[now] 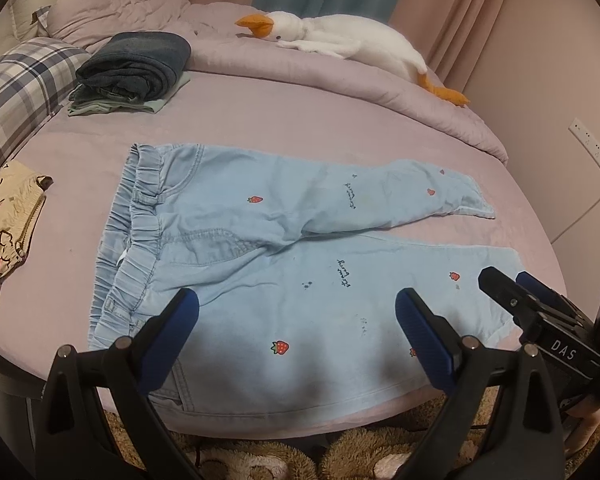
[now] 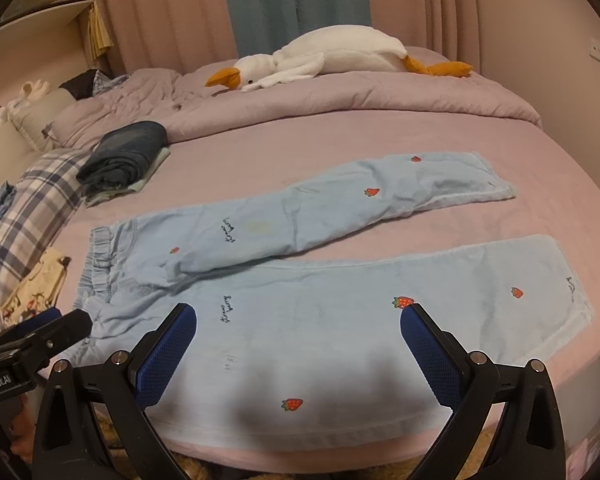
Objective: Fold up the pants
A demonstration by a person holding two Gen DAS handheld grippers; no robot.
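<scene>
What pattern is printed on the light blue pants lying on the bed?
Small red strawberries with green leaves, plus dark script lettering, on the light blue pants; clearest in the right wrist view.

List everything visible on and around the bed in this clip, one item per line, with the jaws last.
pants: one, light blue with strawberries, spread flat on the bed, legs apart
bed sheet: one, mauve, under the pants
folded clothes: one stack, dark denim on pale green, beside the pillow
plaid pillow: one, blue and white, left edge
printed garment: one, cream, left of the waistband
goose plush: one, white and orange, on the quilt
curtains: pink and teal, behind the bed
left gripper: jaws open, above the pants
right gripper: jaws open, above the pants
</scene>
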